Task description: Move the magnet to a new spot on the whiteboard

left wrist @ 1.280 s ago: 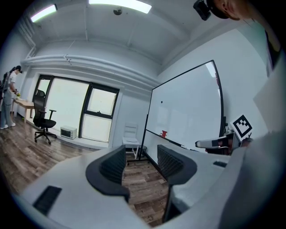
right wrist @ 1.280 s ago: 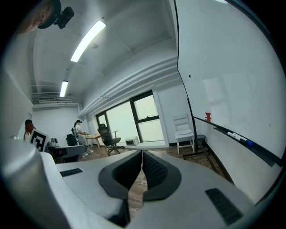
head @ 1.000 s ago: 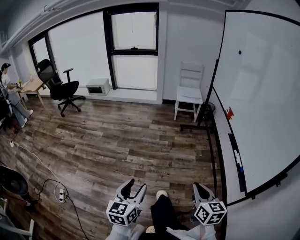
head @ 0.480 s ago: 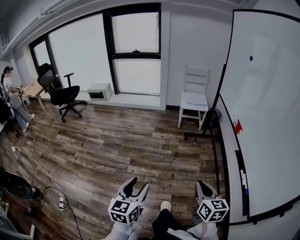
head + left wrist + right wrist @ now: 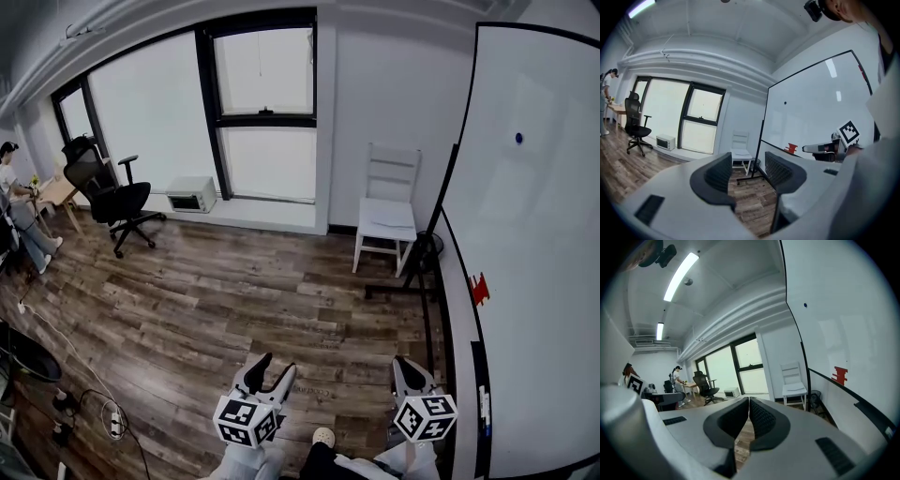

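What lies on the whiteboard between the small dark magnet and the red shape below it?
Nothing: the whiteboard is bare white between the magnet and the red shape, shown in the head view and the right gripper view.

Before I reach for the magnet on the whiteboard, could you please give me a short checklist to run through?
1. Magnet in sight on the whiteboard: ok.
2. Left gripper open, nothing between its jaws: ok.
3. Right gripper open for a grasp: not ok, jaws together.
4. A gripper close to the magnet: not ok, both held low, well short of it.
5. Bare board space for a new spot: ok.
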A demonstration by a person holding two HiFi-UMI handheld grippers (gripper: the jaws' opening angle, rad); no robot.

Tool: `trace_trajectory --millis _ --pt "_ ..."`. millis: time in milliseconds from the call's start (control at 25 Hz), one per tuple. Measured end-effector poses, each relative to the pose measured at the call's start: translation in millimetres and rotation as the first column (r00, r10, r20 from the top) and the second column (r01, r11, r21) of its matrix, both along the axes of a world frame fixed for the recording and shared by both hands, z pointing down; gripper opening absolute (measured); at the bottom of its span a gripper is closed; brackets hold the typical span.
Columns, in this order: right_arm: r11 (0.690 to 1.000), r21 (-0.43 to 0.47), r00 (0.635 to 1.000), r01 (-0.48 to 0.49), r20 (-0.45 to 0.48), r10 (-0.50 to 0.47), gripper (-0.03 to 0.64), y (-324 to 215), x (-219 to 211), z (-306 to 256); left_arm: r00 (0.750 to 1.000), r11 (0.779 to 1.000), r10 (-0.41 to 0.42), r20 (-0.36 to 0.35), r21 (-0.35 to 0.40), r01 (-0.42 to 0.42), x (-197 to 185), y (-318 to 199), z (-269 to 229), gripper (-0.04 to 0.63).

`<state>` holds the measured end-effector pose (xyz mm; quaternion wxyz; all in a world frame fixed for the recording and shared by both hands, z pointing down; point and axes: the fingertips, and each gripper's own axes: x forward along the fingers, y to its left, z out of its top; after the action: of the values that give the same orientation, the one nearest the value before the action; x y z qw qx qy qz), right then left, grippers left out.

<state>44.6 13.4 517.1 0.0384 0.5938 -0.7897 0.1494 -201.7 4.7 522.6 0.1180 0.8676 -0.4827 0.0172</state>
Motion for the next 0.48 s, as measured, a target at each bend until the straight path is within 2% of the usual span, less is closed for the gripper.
trace_trajectory --millis 160,480 --pt "1.000 0.004 1.000 0.000 -0.013 0.000 0.029 -30.9 14.0 -0.6 1.000 1.000 0.018 0.020 -0.001 -0.018 14.7 -34.2 3.1 0.216" --pt "1.000 -0.017 1.000 -0.011 -0.013 0.010 0.029 -80.2 41.0 11.3 1.000 1.000 0.023 0.008 -0.008 -0.023 42.8 -87.5 11.5 0.216"
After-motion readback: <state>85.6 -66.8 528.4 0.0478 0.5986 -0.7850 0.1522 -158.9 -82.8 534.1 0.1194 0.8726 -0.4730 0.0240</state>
